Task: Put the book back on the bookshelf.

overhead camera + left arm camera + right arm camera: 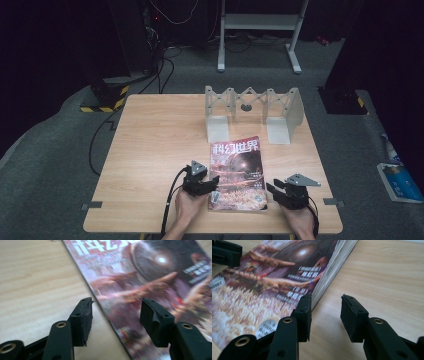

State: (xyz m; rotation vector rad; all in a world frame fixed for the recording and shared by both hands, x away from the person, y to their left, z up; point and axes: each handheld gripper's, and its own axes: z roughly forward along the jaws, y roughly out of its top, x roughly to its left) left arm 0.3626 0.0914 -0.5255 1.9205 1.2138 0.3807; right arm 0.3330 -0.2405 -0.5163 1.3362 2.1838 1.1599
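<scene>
Two low grippers flanking the magazine [237,173]

Magazine [237,172]: closed, flat on the table's near-right half, glossy reddish sci-fi cover up with white title characters at its far edge, page block facing right, apparently slightly skewed.

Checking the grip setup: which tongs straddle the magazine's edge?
The left tongs: one pad over the magazine, one over bare table. The right tongs sit beside it.
</scene>
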